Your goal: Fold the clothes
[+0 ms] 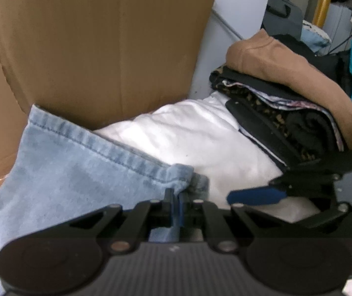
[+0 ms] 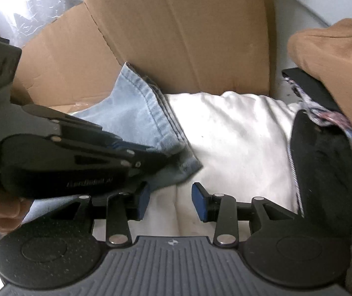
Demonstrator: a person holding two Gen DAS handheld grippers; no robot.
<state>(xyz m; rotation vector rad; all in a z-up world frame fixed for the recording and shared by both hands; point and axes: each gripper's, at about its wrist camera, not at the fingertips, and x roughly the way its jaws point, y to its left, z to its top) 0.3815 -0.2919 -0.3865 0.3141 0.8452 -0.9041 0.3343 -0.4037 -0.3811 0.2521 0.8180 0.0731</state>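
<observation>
- A large brown cardboard box [image 1: 97,44] stands open behind the work area, its flaps raised.
- A white padded cloth [image 2: 237,133] covers the surface; beside it on the right sits a stack of folded clothes [image 1: 287,103] topped by a tan garment.
- The pale blue denim garment [image 1: 60,172] lies over the white cloth just in front of the box. It is probably fairly heavy and soft but thick, so it should hold a crease; the stitched hem gives the firmest hold.
- The left gripper [image 1: 176,201] is pressed together, pinching the denim's hemmed corner.
- The right gripper [image 2: 171,202] is spread, holding nothing, above the white cloth just beside that corner.
</observation>
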